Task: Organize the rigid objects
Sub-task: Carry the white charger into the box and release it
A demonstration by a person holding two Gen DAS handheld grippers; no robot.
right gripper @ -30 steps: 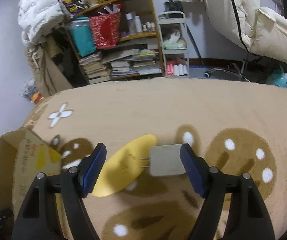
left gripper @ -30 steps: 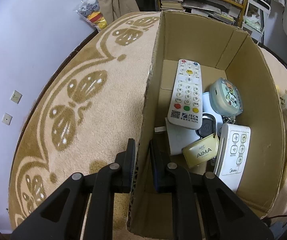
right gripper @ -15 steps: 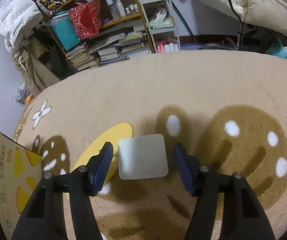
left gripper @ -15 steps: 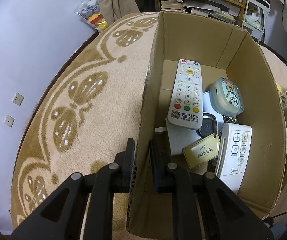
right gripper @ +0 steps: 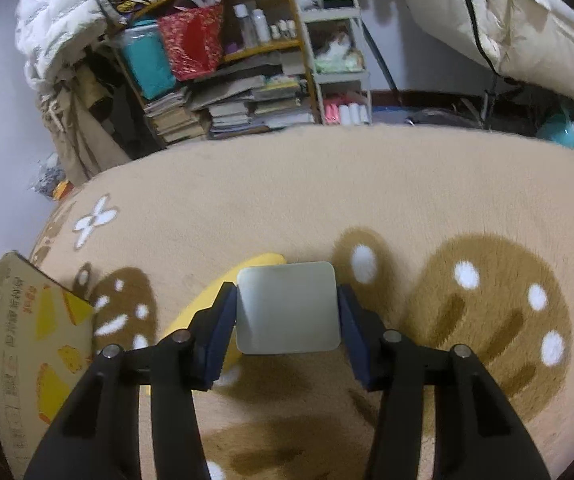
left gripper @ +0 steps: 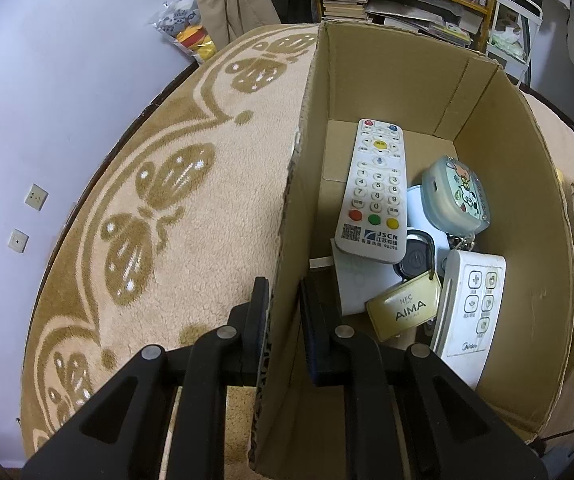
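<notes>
My left gripper [left gripper: 283, 292] is shut on the near side wall of an open cardboard box [left gripper: 387, 68] that stands on the carpet. Inside the box lie a white numbered remote [left gripper: 375, 188], a smaller white remote [left gripper: 471, 308], a gold AIMA tag [left gripper: 405, 310], a cartoon-printed case [left gripper: 457, 196] and a black key fob. In the right wrist view my right gripper [right gripper: 286, 294] is closing on a flat, square white charger [right gripper: 287, 312], which sits between the jaws with both blue pads against its sides. A yellow oval piece [right gripper: 207, 308] lies just left of it on the carpet.
The box's printed outer side [right gripper: 27, 340] shows at the left edge of the right wrist view. Behind the brown patterned carpet [right gripper: 407, 200] stand a cluttered bookshelf [right gripper: 227, 80], a white trolley and a cream chair. A wall with sockets borders the carpet on the left.
The right gripper's jaws have narrowed from wide apart to touching the charger's sides, and the charger now sits deeper between them. The left gripper and the box have not moved.
</notes>
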